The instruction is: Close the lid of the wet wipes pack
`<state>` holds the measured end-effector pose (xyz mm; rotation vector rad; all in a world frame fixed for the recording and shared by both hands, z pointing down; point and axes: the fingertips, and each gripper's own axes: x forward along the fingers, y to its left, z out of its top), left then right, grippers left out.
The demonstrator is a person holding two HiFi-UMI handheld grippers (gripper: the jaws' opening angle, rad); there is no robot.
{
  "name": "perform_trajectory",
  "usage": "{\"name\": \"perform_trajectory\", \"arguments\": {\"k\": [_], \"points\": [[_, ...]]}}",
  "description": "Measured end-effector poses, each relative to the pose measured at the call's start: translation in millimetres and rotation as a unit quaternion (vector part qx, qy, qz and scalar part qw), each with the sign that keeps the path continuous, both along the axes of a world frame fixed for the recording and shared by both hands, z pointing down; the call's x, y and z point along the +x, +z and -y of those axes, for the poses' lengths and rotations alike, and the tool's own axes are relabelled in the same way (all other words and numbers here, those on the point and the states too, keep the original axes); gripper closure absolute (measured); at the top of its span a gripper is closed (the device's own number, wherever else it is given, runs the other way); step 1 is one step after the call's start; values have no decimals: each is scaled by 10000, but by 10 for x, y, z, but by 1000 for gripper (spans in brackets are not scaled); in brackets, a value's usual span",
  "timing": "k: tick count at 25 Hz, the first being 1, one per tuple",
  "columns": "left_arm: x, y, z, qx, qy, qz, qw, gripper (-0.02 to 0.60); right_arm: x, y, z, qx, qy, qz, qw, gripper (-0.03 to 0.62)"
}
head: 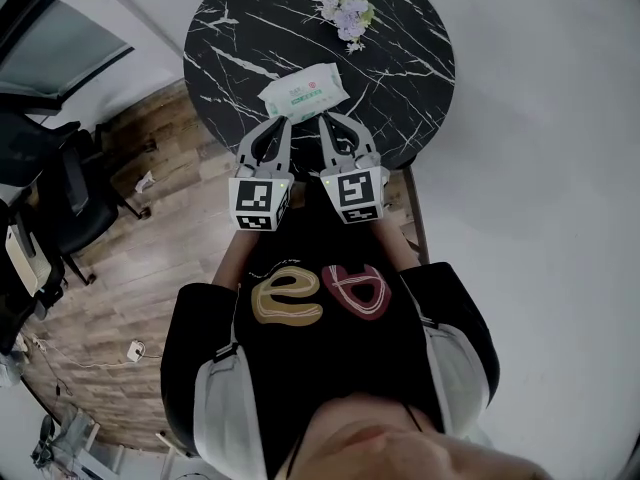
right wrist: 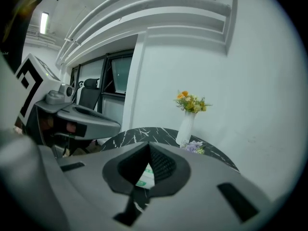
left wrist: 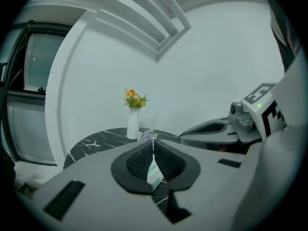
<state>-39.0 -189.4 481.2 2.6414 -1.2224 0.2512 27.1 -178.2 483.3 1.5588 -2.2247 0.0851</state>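
Observation:
The wet wipes pack (head: 305, 91) is white with green print and lies flat near the front of the round black marble table (head: 230, 28). I cannot make out its lid. Both grippers hover side by side just short of the pack's near edge. My left gripper (head: 283, 121) is shut with nothing in it, and so is my right gripper (head: 331, 119). In the left gripper view a strip of the pack (left wrist: 154, 175) shows between the jaws of the left gripper (left wrist: 152, 144). The right gripper view shows the pack (right wrist: 144, 177) below the right gripper (right wrist: 148, 146).
A white vase (left wrist: 133, 124) with orange flowers stands at the table's far side, with a small purple flower sprig (head: 349, 14) beside it. Office chairs (head: 60, 198) stand on the wooden floor to the left. A white wall lies beyond the table.

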Motion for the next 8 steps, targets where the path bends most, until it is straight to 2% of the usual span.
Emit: {"name": "perform_trajectory", "arguments": {"k": [8], "points": [[14,95,57,-121,-13,102,9999,557,22,67,79,-99,-81,-222,9997,585]]}}
